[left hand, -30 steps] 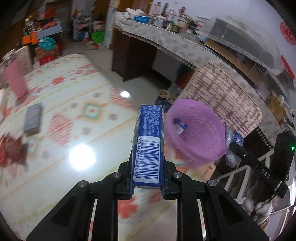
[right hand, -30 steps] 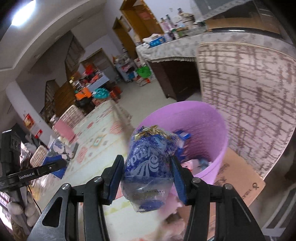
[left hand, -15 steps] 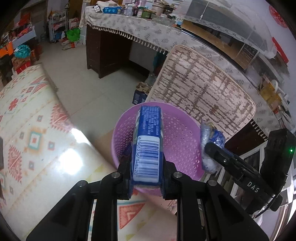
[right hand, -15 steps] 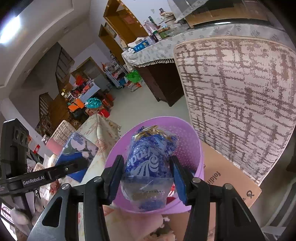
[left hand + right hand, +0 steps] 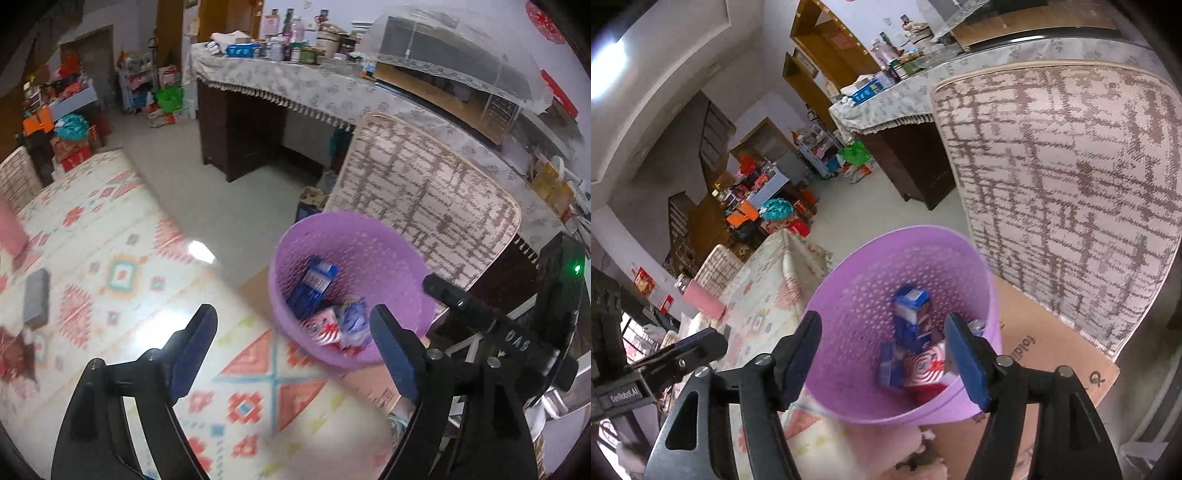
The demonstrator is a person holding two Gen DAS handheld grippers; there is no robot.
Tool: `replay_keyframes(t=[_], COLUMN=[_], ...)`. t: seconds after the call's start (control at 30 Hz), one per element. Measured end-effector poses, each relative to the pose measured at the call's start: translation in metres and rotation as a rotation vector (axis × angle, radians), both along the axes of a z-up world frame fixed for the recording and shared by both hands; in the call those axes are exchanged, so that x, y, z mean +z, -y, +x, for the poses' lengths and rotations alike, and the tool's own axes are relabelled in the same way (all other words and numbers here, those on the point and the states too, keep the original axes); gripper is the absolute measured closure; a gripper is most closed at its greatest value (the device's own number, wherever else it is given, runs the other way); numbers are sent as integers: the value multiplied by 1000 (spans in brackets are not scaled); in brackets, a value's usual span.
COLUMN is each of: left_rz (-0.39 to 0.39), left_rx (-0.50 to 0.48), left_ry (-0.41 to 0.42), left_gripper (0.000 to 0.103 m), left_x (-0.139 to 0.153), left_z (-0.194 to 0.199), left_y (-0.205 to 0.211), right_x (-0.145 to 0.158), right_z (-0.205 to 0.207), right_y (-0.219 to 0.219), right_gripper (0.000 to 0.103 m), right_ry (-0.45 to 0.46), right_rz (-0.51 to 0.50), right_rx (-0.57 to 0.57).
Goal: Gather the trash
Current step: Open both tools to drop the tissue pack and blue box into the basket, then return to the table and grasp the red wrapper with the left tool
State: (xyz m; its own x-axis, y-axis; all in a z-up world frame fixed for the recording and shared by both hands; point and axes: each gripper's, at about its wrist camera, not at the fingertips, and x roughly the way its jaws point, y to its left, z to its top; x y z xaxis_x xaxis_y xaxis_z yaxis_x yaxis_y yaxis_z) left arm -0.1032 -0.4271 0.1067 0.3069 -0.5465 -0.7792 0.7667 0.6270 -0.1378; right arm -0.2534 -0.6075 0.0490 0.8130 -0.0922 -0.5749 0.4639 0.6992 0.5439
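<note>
Opening wide and empty, the left gripper [image 5: 291, 325] and right gripper [image 5: 881, 330] are hovering near the purple basket [image 5: 846, 314], with wrappers [image 5: 912, 325] lying inside.

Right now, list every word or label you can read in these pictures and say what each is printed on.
"DAS": right gripper's body.
"GenRobot.AI": left gripper's body.
"foldi", cut off: cardboard sheet under the purple basket.
Packaging in the basket, countertop boxes, red wall signs: too blurred.
</note>
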Motion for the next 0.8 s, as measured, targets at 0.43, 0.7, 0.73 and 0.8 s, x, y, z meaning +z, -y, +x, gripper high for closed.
replay_keyframes(t=[0.43,0.7,0.73,0.8], left_rz=[-3,-30,-27,-14], left_rx=[146,387,426,480], left_ry=[-141,-88,-97,-107], left_gripper=[20,20,20,20], left_x=[-34,-35,-37,-42], left_z=[7,39,47,61], left_y=[-139,-252,-270,-298], right_x=[32,0,-5,-14], right_z=[21,80,87,104], right_y=[-100,-186,-195,-214], right_gripper=[0,0,0,0], right_ry=[128,98,89,59], right_rz=[-74,-11,-6,-13], right_rx=[180,349,365,375])
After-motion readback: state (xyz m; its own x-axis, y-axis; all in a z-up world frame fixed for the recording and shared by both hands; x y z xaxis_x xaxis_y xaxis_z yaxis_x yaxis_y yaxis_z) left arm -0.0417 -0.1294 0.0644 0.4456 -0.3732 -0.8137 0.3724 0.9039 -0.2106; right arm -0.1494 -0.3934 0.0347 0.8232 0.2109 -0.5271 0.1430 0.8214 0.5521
